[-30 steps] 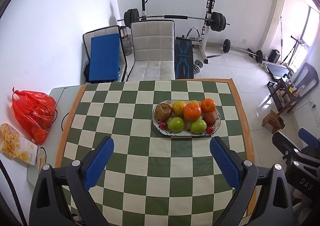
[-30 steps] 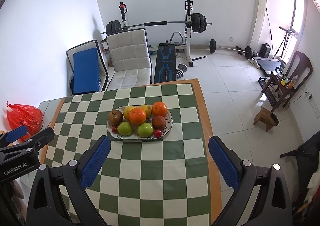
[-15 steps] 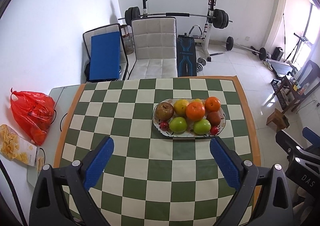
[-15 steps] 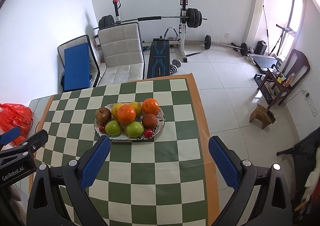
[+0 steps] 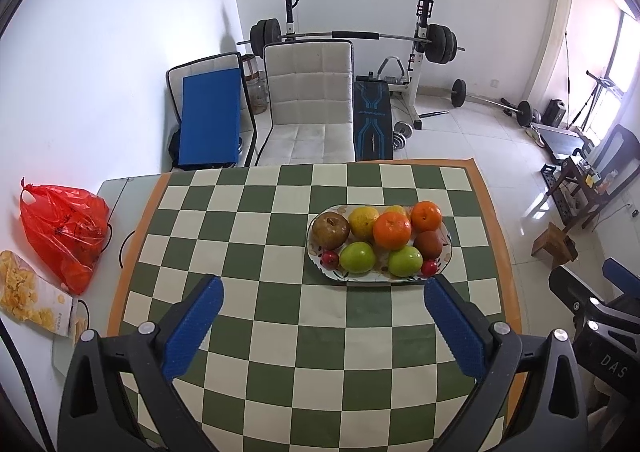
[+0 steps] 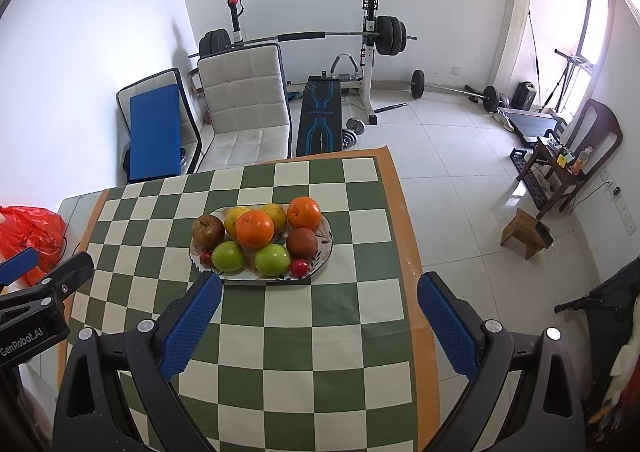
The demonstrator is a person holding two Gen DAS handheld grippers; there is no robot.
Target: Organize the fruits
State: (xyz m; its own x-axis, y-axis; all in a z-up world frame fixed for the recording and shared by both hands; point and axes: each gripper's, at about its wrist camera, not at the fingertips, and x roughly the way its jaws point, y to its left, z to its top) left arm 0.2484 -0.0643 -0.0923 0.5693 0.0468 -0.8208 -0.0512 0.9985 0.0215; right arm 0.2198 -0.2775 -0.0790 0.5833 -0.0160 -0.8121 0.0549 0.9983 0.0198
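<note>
I am holding both claws above the near part of the desk (image 5: 280, 352), and the fruits are all lying ahead of me on the oval plate (image 5: 447, 248), which is sitting on the checked cloth with its long axis running across my view, left to right. On it I am seeing two oranges (image 5: 392, 229), two green apples (image 5: 357, 256), a brown pear-like fruit (image 5: 330, 229), yellow fruits (image 5: 363, 217) at the back, a dark red fruit (image 5: 428, 244) and small red ones (image 5: 330, 259) along the near rim. No fruit is lying loose on the cloth that I can see.

From my left claw (image 5: 320, 326) the plate is lying forward and off to the right, its near rim just past the right fingertip. From my right claw (image 6: 319, 322) it is lying forward and a little left, the near rim just past the left fingertip. I judge the right claw slightly better lined up with the plate, though both are about equally near.

Both claws are gaping wide, gripping nothing and touching nothing.

With the fruits gathered on the plate, this is fitting either a finished tidy-up or a plate waiting to be sorted; I cannot tell which.
</note>
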